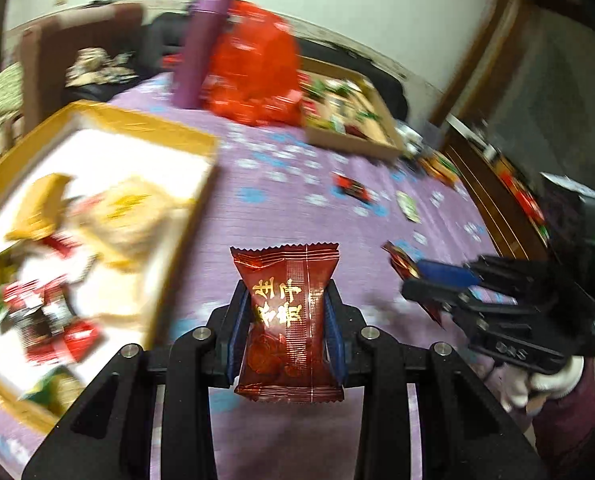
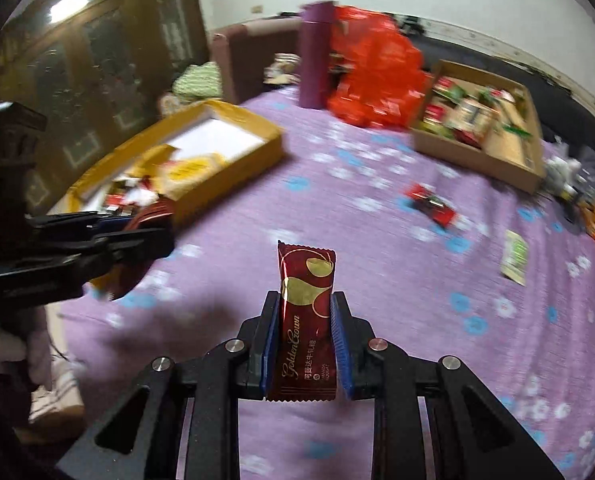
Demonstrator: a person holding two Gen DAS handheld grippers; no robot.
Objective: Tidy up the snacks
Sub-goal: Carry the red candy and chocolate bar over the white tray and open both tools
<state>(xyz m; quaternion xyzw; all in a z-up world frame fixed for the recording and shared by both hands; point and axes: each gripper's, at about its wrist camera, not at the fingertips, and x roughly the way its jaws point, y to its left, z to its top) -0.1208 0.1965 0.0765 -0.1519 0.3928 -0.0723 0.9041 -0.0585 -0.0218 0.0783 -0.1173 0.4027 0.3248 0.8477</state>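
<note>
Left gripper (image 1: 287, 312): closed on a dark red packet with gold characters (image 1: 287, 320), held above the cloth, just beside the yellow box.
Right gripper (image 2: 306, 344): closed on a slim maroon nougat bar (image 2: 303, 332), held upright over the middle of the table.
Yellow box (image 2: 233, 160): to the left; already holds several wrapped snacks at its near end, white floor bare at the far end.
Brown cardboard tray (image 2: 477, 160): far right; crowded with mixed packets.
Loose on purple tablecloth (image 2: 377, 240): one red packet (image 2: 431, 204), one pale green sachet (image 2: 515, 258); more items at the right edge, too blurred to name.
Red plastic bag (image 2: 373, 80): contents unsorted, as far as visible.
Progress: judged partway; two pieces in hand awaiting placement, loose pieces and bag remaining.
</note>
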